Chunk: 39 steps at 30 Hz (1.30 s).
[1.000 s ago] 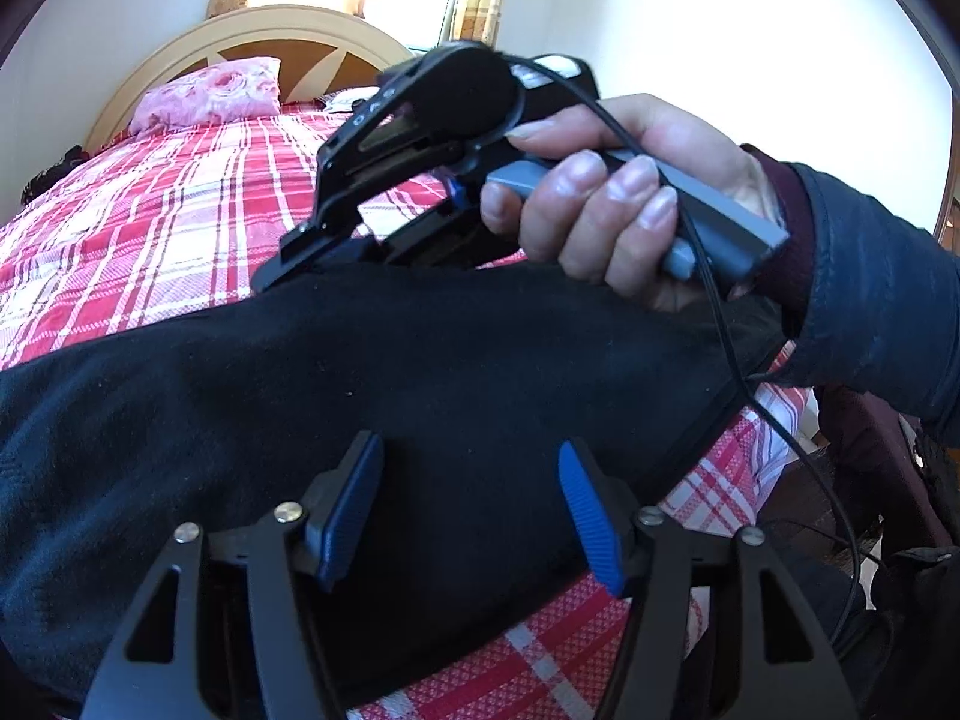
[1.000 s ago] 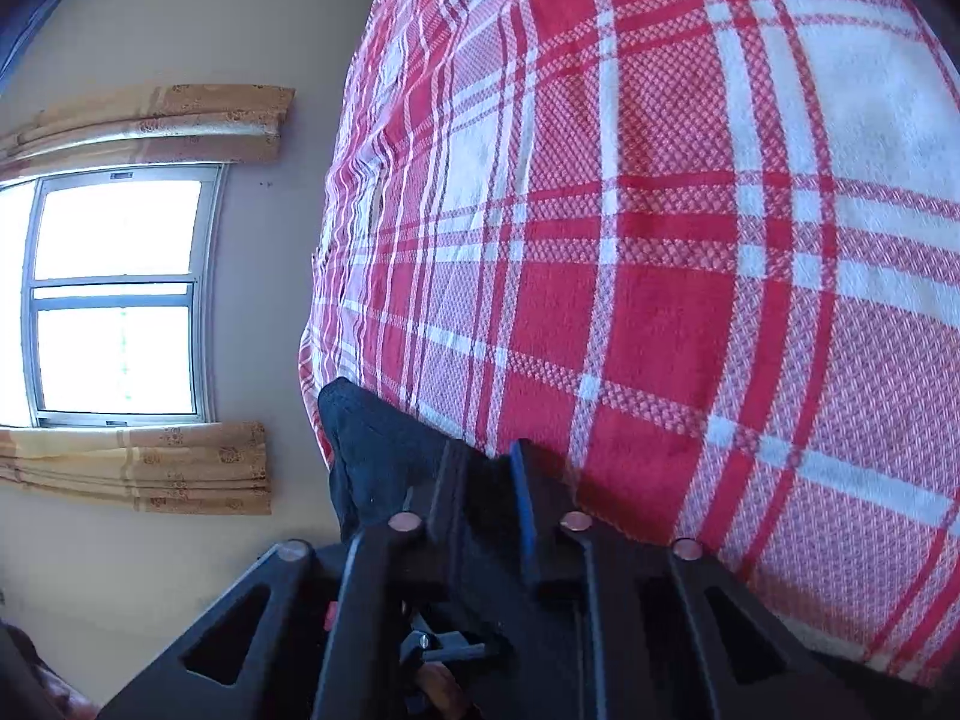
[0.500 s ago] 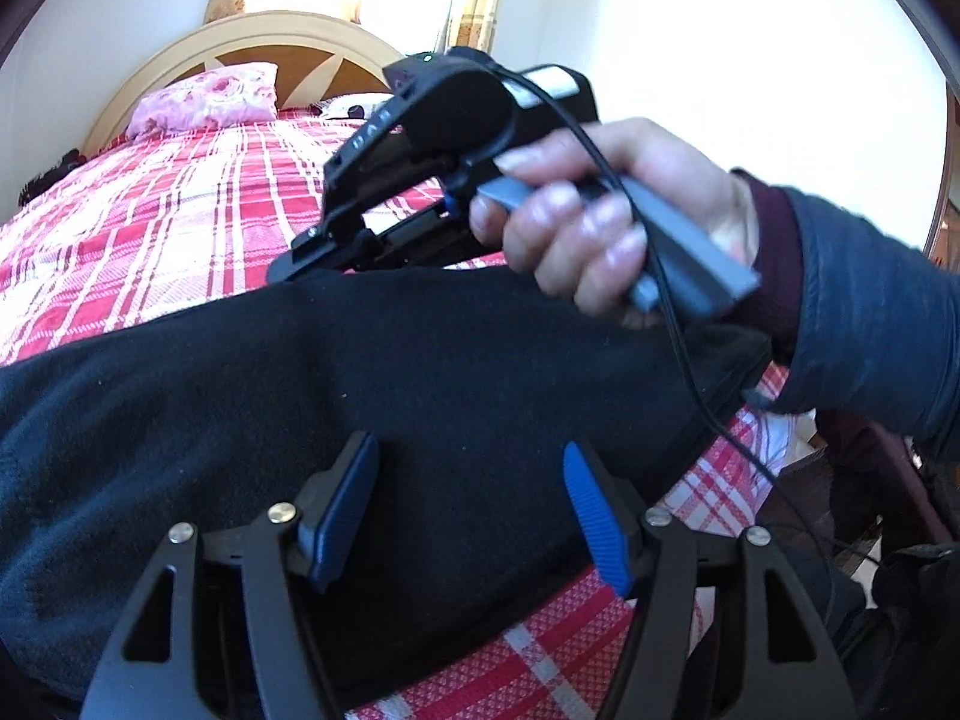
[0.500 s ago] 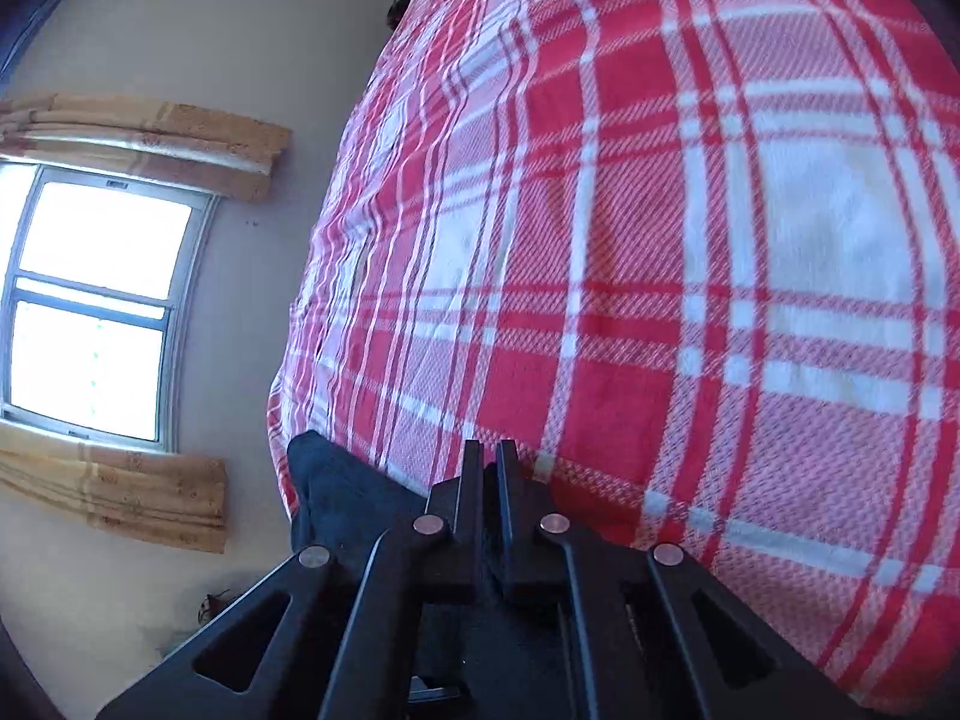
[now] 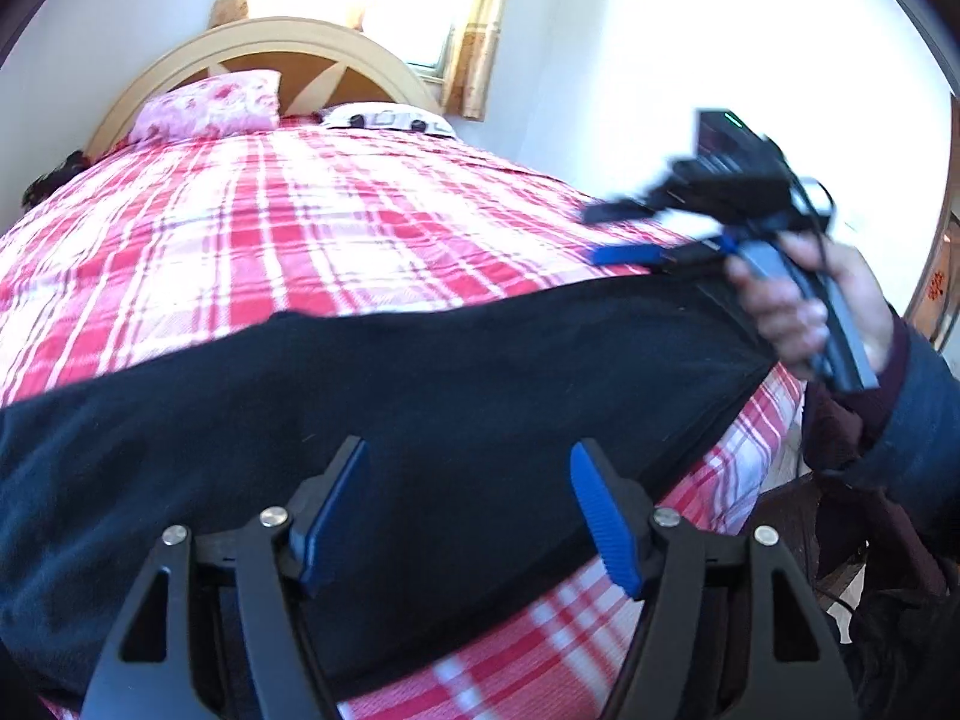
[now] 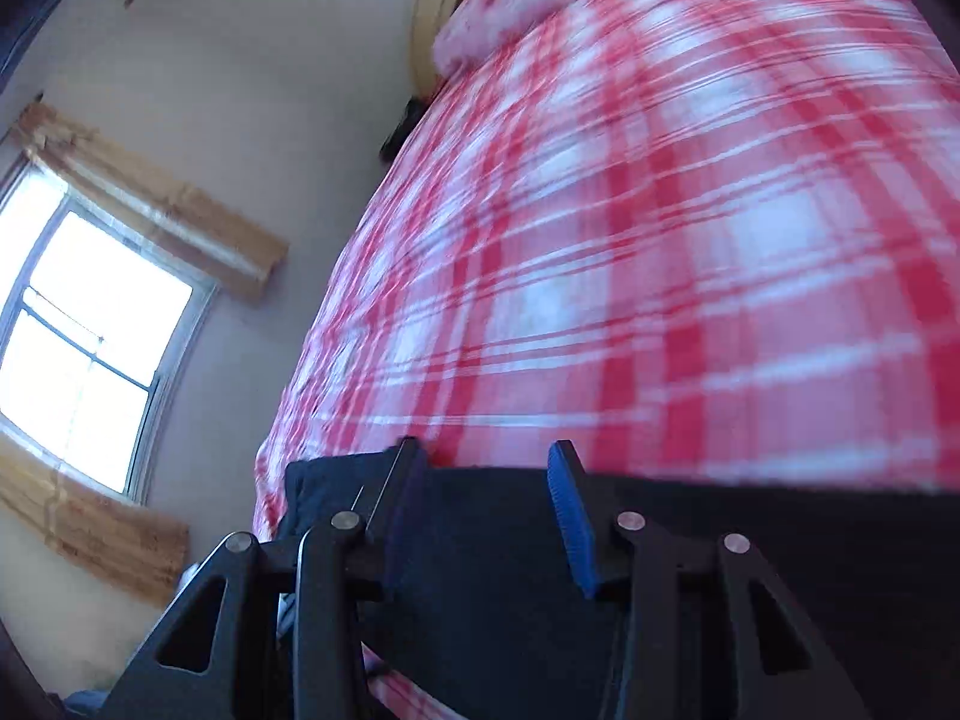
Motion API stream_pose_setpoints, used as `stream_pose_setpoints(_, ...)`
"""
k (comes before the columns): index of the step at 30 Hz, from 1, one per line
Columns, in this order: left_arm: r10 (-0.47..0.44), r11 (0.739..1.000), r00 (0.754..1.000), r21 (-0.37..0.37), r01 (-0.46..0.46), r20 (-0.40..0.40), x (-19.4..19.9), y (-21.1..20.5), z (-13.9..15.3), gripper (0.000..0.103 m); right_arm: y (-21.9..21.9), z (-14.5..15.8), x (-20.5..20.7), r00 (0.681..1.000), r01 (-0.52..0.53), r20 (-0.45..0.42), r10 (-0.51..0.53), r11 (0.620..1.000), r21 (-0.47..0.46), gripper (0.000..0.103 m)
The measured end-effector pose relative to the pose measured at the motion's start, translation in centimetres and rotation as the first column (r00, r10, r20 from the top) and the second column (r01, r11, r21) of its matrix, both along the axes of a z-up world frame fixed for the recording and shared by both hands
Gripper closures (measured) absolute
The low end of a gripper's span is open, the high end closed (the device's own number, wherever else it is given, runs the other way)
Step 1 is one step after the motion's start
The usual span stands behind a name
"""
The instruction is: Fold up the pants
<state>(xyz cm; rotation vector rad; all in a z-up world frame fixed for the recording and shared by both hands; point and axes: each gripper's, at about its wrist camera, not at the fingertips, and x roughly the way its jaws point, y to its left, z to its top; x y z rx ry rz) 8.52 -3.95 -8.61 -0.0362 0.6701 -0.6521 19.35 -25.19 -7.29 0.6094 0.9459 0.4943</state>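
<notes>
Pants (image 5: pixel 420 396), dark and thick, lie as a long band across the near edge of the bed (image 5: pixel 336 240), over its red and white checked cover, with one end reaching the bed's right corner in the left wrist view. Half a second ago the right gripper was pinched shut at the far edge of the cloth near the middle of the band; now the right gripper (image 6: pixel 486 516) has its jaws standing apart, having just been opening, and the pictures show the cloth lying under and behind its fingers but not pressed between the pads, so it seems to have let go. In the left wrist view the right gripper is blurred and out at the right end of the band, above the cloth, carried by the person's hand (image 5: pixel 804 306). The left gripper (image 5: pixel 468 516) hovers over the near side of the pants with its jaws wide, a little wider than a moment ago, and nothing gripped. With both grippers free and the cloth lying flat, one fold looks finished and laid down; the likely next need is a fresh hold at the end of the band to bring it over.
</notes>
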Motion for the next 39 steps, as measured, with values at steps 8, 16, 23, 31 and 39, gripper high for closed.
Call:
stream_pose_setpoints(8,-0.064,0.995,0.997,0.072,0.066,-0.032,1.8,-4.9,-0.2,0.023,-14.9,0.1,-11.4,0.919,0.394,0.068,-0.389,0.915,-0.089,0.058)
stream_pose_setpoints(16,-0.109,0.978,0.993,0.174,0.113,-0.033,-0.6,-7.0,-1.6,0.015,-18.3,-3.2,-15.6,0.877,0.479,0.023,-0.480,0.868,-0.133,0.058)
stream_pose_setpoints(23,-0.126,0.981,0.992,0.144,0.129,-0.026,-1.1,-7.4,0.2,0.015,-19.0,-3.2,-18.7,0.850,0.526,0.061,-0.523,0.849,-0.054,0.058)
stream_pose_setpoints(31,-0.121,0.987,0.992,0.103,0.124,-0.031,0.9,-8.4,0.9,0.015,-27.4,-1.1,-24.1,0.617,0.787,0.121,-0.778,0.608,-0.103,0.058)
stream_pose_setpoints(39,-0.104,0.988,0.993,0.111,0.109,-0.047,1.7,-8.5,0.4,0.015,-31.1,-4.0,-25.2,0.536,0.844,0.010,-0.844,0.536,-0.026,0.058)
